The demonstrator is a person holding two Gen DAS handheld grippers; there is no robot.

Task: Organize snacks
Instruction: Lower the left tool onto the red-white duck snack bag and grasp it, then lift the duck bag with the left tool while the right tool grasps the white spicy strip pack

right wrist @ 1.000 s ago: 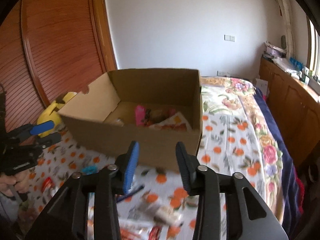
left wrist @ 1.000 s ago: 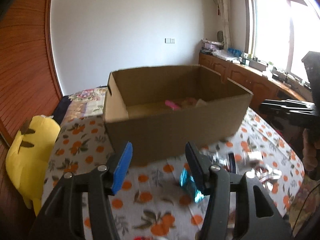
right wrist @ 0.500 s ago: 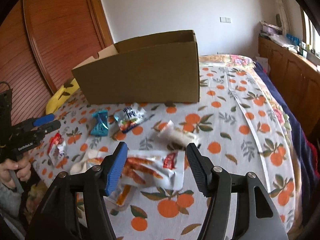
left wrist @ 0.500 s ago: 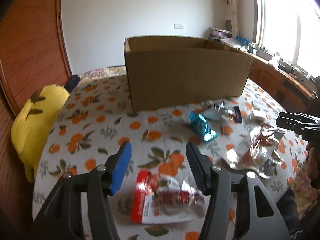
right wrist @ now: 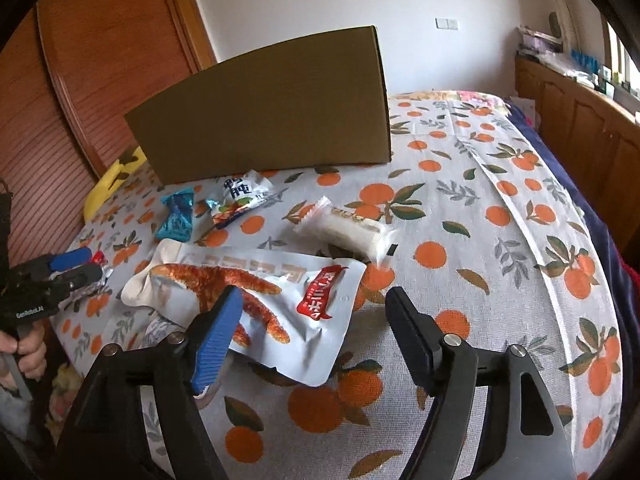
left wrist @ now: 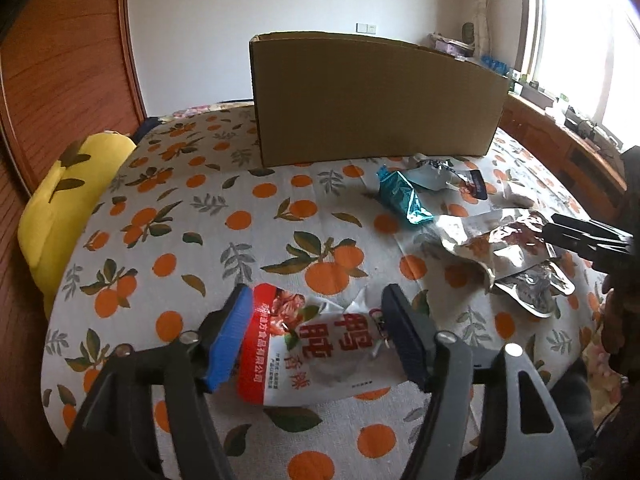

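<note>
Both grippers have come down from box-top level to just above the cloth, and their jaws have just been opening. Nearest, the left gripper stands spread wide around a glossy red-and-white snack packet lying flat on the tablecloth; the blue pad sits beside the packet's red edge and the black pad beside its white edge, neither clearly pressing, so the packet is not gripped. The right gripper is likewise released, its blue pad over a large, crinkled white pouch printed with orange chicken feet, its black pad over bare cloth past the pouch's edge. The cloth is woven, white, patterned with oranges and leaves, and falls away over the rounded near edge. Farther out lie a plump white pillow-shaped packet, a twisted teal foil wrapper and a small white packet with blue characters, with a little cloth between them. To the right of the box the cloth is open right out to the folded seam. At the back stands the matte brown cardboard box, its plain wall facing the grippers and its inside hidden. A yellow plush toy presses against the table's left edge, beside ribbed wooden panelling.
</note>
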